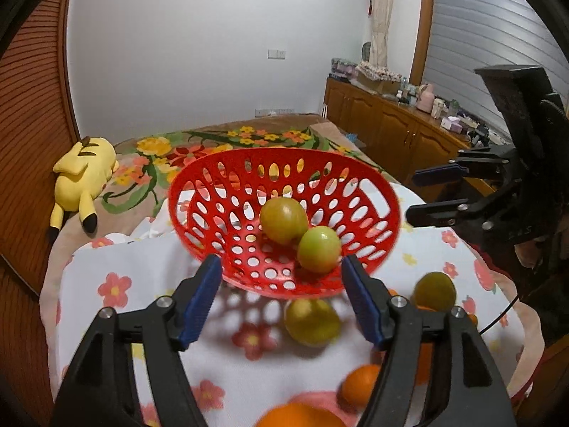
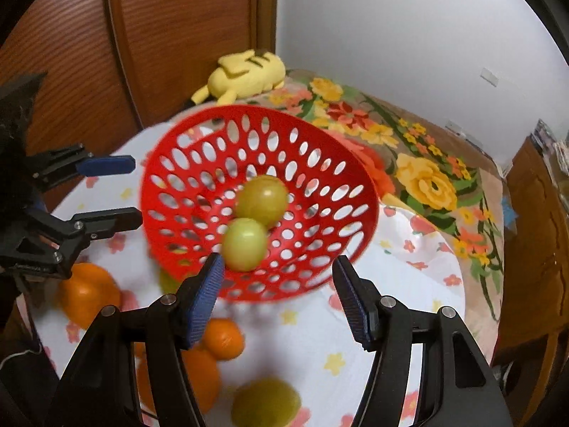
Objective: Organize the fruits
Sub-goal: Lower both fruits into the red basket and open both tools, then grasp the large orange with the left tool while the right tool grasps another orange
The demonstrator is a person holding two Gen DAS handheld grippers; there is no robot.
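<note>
Floral cloth (image 1: 117, 259); red basket (image 1: 284, 163): no readable txt.

Count, both wrist views.

Red perforated basket (image 1: 373, 192): 1.

Green fruits: 2 inside the basket, the farther one (image 1: 283, 220) and the nearer one (image 1: 319, 249). Outside it on the flowered cloth (image 1: 117, 259): 2 in the left view, one (image 1: 312, 321) and another (image 1: 434, 291).

Oranges on the cloth: 3 clear in the right view: (image 2: 89, 293), (image 2: 224, 338), (image 2: 201, 377). More may be hidden.

Yellow plush toy (image 1: 83, 174): 1.

Tools: 2, left tool (image 1: 281, 277) and right tool (image 2: 277, 277).
</note>
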